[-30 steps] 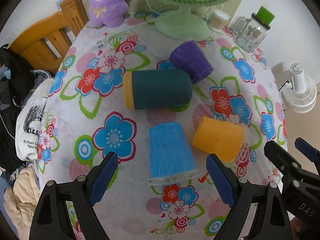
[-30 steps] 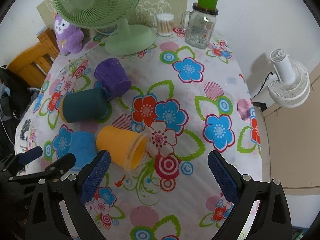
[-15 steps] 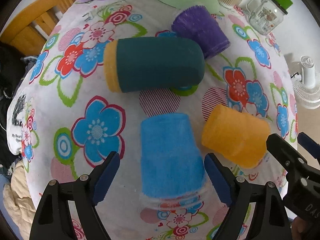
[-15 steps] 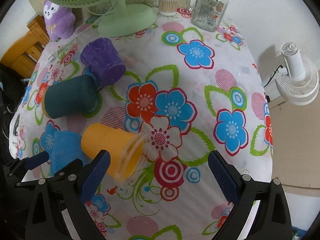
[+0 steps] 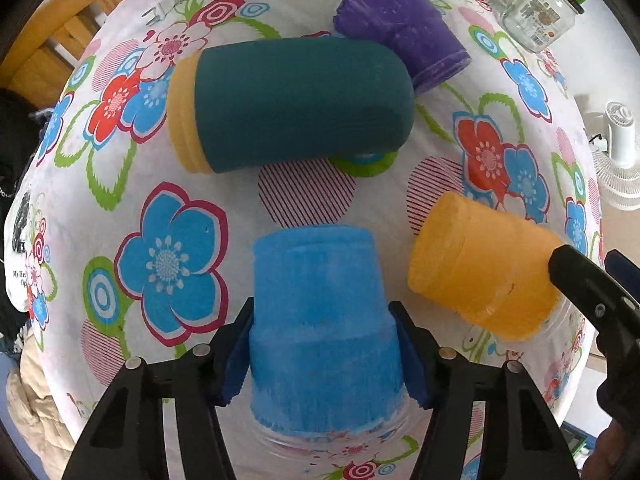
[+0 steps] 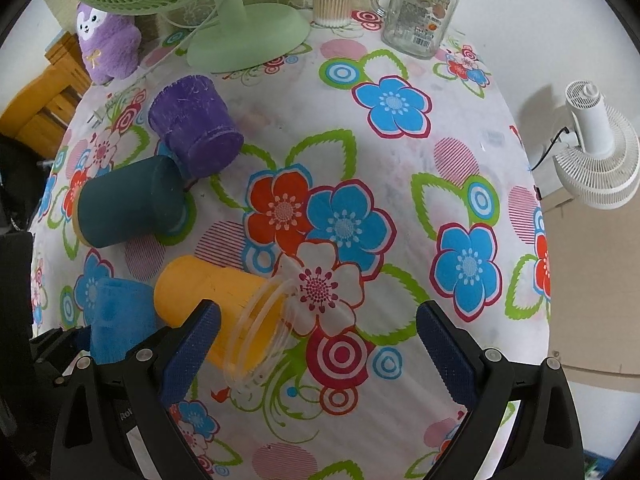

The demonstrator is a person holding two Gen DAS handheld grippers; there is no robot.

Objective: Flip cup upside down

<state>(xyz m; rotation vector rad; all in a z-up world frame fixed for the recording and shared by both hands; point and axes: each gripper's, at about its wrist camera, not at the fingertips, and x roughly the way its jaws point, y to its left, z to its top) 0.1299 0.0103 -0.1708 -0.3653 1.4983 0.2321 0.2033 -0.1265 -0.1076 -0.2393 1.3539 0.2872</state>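
Several cups lie on their sides on the flowered tablecloth [image 5: 120, 208]. My left gripper [image 5: 324, 360] is shut on the blue cup [image 5: 320, 320], its pads pressing both sides near the clear rim. The blue cup also shows in the right wrist view [image 6: 120, 316]. An orange cup [image 5: 476, 268] lies to its right, its mouth toward the right; it shows in the right wrist view [image 6: 224, 304]. My right gripper [image 6: 320, 344] is open, with its left pad beside the orange cup's mouth. A teal cup [image 5: 296, 104] and a purple cup [image 5: 404, 32] lie farther back.
A green fan base [image 6: 248, 36], a purple plush toy [image 6: 108, 44], a cotton swab box [image 6: 333, 0] and a glass jar mug [image 6: 420, 12] stand at the table's back. A white fan [image 6: 596, 148] is off the right edge. A wooden chair [image 6: 36, 108] is at the left.
My left gripper has moved forward over the blue cup and shut on it. My right gripper has moved a little closer to the orange cup and stays open.
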